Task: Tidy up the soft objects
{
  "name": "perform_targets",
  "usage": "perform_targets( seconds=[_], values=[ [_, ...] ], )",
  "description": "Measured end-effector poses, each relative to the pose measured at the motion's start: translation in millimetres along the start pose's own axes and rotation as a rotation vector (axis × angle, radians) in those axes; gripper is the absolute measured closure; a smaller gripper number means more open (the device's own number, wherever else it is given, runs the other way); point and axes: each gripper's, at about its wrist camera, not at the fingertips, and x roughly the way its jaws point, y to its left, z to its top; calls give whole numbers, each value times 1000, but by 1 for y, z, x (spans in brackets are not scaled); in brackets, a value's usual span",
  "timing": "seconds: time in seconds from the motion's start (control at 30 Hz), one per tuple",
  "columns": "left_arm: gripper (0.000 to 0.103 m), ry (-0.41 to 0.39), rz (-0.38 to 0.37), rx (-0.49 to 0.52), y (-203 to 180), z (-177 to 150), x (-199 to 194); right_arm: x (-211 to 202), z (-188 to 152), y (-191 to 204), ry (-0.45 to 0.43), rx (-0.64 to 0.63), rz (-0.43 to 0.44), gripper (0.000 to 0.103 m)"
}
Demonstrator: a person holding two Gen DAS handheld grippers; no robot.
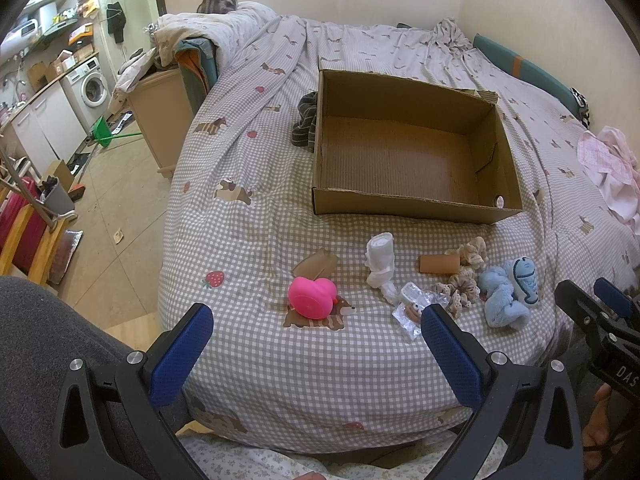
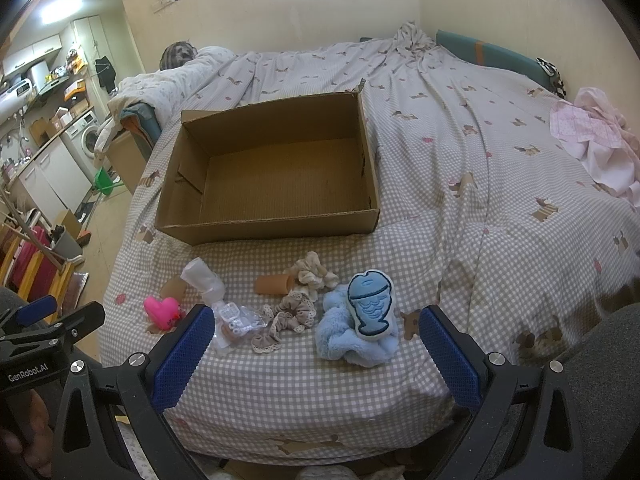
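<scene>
Fig.: start of sorting; nothing packed yet. Cardboard box point(image 2: 276, 184) sits on the bed point(image 2: 460, 200) well ahead of both sets of jaws, and its floor is bare as far as visible. All soft items lie in a loose row on the bedspread btwn the box and the jaws.

Left gripper point(image 1: 316, 344): jaws released, spread wide, grasping nothing. Pink heart toy point(image 1: 313, 296) lies just ahead, btwn the fingers; clear plastic packet point(image 1: 414, 306) is just inside the right finger.

Right gripper point(image 2: 312, 344): jaws likewise released, empty. Blue fish cushion point(image 2: 370, 308) leans on a blue fluffy cloth point(image 2: 348, 340) just ahead, btwn the fingers. Further ahead: two scrunchies point(image 2: 294, 312), an orange tube point(image 2: 272, 284), a white rolled cloth point(image 2: 202, 276) toward the left.

Judgement: approx. zero progress; every item remains to be lifted and placed in the box. Striped cloth point(image 1: 306, 120) beside the box's far-left wall may also belong.
</scene>
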Motion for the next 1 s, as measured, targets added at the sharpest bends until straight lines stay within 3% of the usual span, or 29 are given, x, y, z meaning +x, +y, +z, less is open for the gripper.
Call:
perform_targets(
  seconds=[1.0],
  values=[
    [0,3,6,6,-2,-3,1,2,-1,1,4,3,0,0]
  ],
)
